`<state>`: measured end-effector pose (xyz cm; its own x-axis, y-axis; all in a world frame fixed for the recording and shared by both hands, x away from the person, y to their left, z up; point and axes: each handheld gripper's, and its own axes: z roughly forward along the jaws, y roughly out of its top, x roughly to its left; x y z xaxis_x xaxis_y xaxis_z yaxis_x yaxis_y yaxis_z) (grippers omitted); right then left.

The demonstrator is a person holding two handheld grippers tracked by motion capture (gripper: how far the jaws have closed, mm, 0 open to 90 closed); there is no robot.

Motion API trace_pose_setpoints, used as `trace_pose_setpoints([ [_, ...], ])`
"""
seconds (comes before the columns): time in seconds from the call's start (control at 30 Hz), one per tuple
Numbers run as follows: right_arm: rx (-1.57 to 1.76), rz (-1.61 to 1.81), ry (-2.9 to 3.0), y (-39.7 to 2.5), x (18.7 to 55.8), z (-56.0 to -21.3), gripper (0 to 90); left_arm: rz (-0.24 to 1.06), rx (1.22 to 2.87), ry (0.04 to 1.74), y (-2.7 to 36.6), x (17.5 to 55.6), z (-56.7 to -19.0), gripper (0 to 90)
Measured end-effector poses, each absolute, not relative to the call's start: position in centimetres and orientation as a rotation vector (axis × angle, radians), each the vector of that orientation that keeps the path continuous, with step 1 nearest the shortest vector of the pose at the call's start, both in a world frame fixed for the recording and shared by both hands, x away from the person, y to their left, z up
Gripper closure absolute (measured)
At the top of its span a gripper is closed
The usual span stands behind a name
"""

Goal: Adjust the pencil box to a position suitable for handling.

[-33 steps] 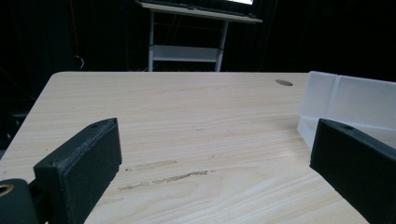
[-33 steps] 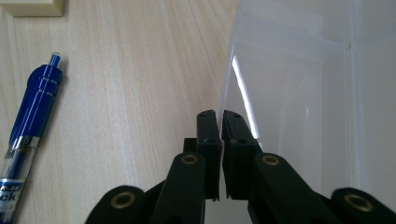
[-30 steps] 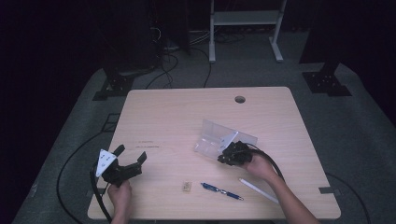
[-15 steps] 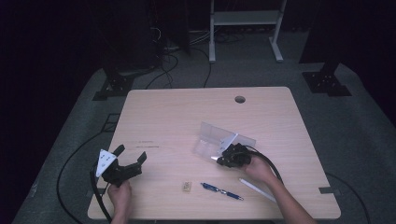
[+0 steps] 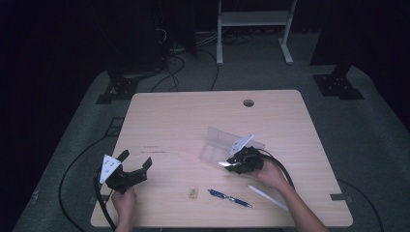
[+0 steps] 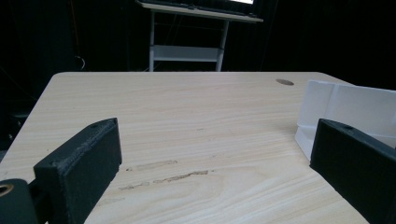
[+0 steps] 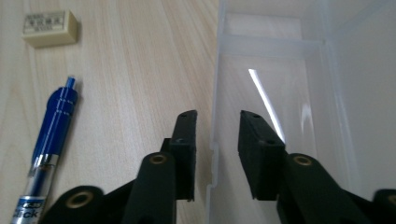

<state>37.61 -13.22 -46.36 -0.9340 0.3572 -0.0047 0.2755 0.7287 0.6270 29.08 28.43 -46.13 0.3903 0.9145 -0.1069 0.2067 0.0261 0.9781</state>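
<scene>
A light wooden table (image 5: 193, 121) stands in a dark room. Along its near edge lie a small tan eraser (image 5: 193, 194), a blue click pen (image 5: 229, 197) and a white stick-like pen (image 5: 267, 197). At the near left, a hand holds the left gripper (image 5: 134, 161), jaws spread wide over bare wood. Farther in at the right, the right gripper (image 7: 216, 128) straddles the near wall of a clear plastic open box (image 5: 227, 147), its jaws narrowed on either side without visibly touching it. A round cable hole (image 5: 248, 103) sits near the far edge.
</scene>
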Motion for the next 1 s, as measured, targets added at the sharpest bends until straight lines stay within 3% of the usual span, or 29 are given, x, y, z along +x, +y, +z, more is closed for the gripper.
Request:
trace_pose_setpoints([
  [0.23, 0.556, 1.025, 2.791, -14.3, 37.6, -46.2, 57.8, 0.75, 1.462, 1.068, 28.5, 29.1, -46.1, 1.1],
  [0.7, 0.723, 1.194, 2.679, -17.9, 34.7, -45.6, 36.4, 0.742, 1.453, 1.082, 29.0, 29.2, -46.3, 1.1],
  [1.0, 0.75, 1.161, 2.651, -20.0, 32.3, -46.1, 32.9, 0.745, 1.476, 1.068, 28.2, 29.4, -46.3, 1.1],
])
